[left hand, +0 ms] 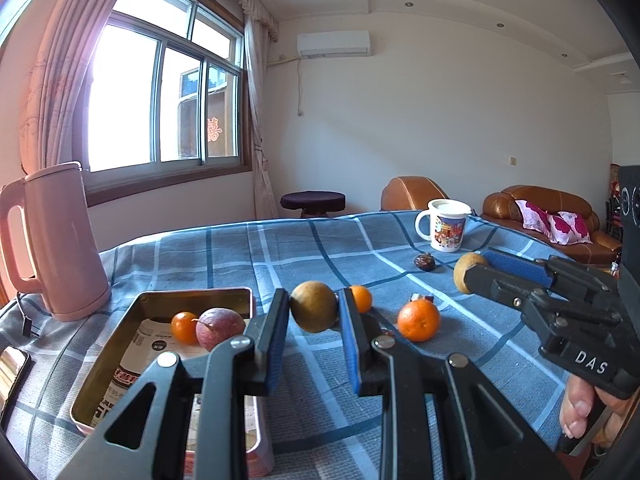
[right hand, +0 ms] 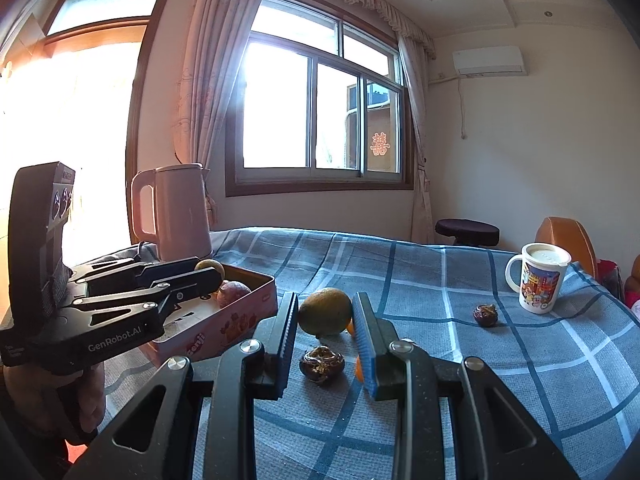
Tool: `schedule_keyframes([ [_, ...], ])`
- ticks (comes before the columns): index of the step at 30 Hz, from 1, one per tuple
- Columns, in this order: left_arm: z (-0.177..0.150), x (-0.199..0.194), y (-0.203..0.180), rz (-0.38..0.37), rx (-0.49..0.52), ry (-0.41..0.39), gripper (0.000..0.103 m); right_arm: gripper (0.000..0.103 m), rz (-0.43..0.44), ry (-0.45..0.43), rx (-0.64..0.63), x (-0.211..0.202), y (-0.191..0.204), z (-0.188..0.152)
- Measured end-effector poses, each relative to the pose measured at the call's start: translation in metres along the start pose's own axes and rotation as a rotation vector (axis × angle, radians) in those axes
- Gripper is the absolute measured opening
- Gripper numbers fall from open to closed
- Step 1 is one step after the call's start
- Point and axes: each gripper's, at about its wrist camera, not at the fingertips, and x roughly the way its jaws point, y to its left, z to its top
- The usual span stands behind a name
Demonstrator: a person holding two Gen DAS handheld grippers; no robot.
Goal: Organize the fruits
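Left gripper clamps a brownish-green fruit above the blue checked cloth. Tin tray, near left, holds a small orange and purple fruit. Right gripper, far right, grips a tan fruit.

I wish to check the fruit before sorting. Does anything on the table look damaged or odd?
Yes. A dark fruit just before the right hand-held gripper and a second dark one near the mug look shrivelled and wrinkled, perhaps dried or spoiled. Nothing is spilled on the cloth.
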Motion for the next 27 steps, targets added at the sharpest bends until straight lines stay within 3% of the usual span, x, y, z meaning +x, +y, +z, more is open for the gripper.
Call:
schedule_keyframes([
  [27, -0.003, 0.006, 0.068, 0.115, -0.085, 0.058, 0.027, 0.030, 0.105, 0.039, -0.184, 0.051, 0.067, 0.038],
])
